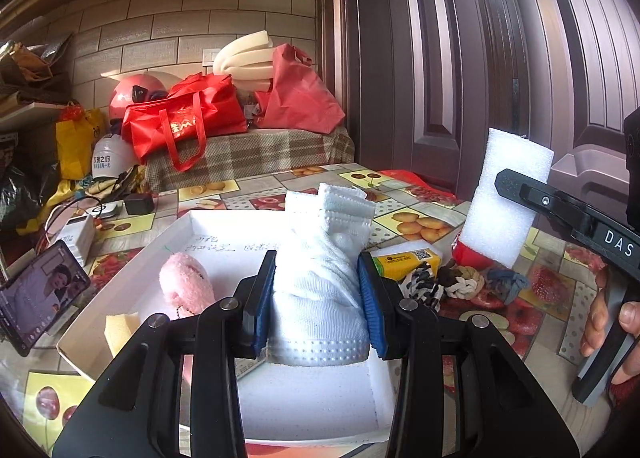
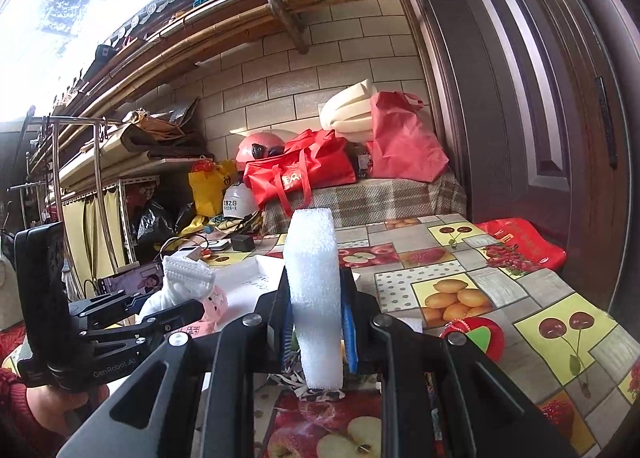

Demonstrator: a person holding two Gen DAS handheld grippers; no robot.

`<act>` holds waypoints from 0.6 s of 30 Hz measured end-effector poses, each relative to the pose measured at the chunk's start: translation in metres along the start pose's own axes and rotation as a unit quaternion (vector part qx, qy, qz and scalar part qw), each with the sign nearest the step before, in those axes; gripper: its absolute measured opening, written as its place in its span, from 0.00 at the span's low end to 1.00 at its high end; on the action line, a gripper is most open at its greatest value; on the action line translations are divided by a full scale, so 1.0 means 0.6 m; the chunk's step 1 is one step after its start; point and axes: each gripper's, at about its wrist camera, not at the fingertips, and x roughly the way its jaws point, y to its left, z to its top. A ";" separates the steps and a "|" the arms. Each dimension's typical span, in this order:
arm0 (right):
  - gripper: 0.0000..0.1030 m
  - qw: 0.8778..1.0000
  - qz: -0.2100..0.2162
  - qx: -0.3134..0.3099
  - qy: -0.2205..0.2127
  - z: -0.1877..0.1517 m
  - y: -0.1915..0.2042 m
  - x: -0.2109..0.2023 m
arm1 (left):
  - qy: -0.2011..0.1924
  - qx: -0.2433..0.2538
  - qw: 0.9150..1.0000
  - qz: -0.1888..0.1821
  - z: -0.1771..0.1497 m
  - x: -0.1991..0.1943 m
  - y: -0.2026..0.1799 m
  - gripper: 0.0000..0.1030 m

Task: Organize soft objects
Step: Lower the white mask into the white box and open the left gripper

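White knitted socks [image 1: 320, 282], rolled into a soft ribbed bundle with a dotted cuff, sit pinched between the blue pads of the left gripper [image 1: 318, 298], whose jaws are drawn in tight on the fabric, held above the shallow white cardboard tray [image 1: 132, 258]; inside that tray lie a fluffy pink plush toy [image 1: 186, 284] and a pale yellow sponge block [image 1: 118, 332]. To the right, a white block of foam [image 2: 316, 298] with a coarse pebbled surface stands upright in the right gripper [image 2: 316, 332], its jaws closed against both faces of the foam, above the table. Below and beside it on the table rest a black-and-white braided rope toy [image 1: 424, 286], a yellow carton [image 1: 408, 260], a crumpled grey-blue cloth [image 1: 506, 282] and a red round object [image 2: 478, 338]. The table wears a glossy patchwork oilcloth [image 2: 500, 298] printed with cherries, oranges, apples and strawberries. A phone [image 1: 38, 298] leans at its left edge. Behind stand a plaid-covered bench [image 2: 368, 198] heaped with red bags [image 2: 300, 174], a pink helmet [image 2: 256, 150], a beige tiled wall [image 2: 320, 58], bamboo poles on a shelf, and a dark brown panelled door [image 2: 540, 118]
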 end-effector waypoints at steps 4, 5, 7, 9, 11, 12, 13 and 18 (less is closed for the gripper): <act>0.19 1.000 0.011 -0.010 0.008 -0.001 0.017 0.011 | -0.002 -0.006 1.000 0.020 0.001 0.003 0.025 0.37; 0.19 1.000 0.014 -0.012 0.011 -0.001 0.021 0.015 | -0.003 -0.008 1.000 0.025 0.001 0.003 0.032 0.37; 0.19 1.000 0.018 -0.017 0.015 -0.002 0.029 0.021 | -0.004 -0.012 0.999 0.035 0.001 0.005 0.045 0.37; 0.19 0.999 0.021 -0.021 0.019 -0.005 0.035 0.026 | -0.007 -0.019 0.999 0.047 0.002 0.007 0.061 0.37; 0.19 0.999 0.025 -0.024 0.025 -0.007 0.043 0.033 | -0.008 -0.026 0.998 0.059 0.001 0.008 0.076 0.37; 0.19 0.999 0.027 -0.026 0.028 -0.008 0.045 0.036 | -0.009 -0.028 0.997 0.065 0.002 0.010 0.082 0.37; 0.19 0.999 0.029 -0.027 0.032 -0.009 0.048 0.040 | -0.010 -0.031 0.997 0.071 0.002 0.010 0.091 0.37; 0.19 0.998 0.034 -0.029 0.055 -0.015 0.061 0.063 | -0.011 -0.051 0.994 0.094 0.000 0.012 0.128 0.37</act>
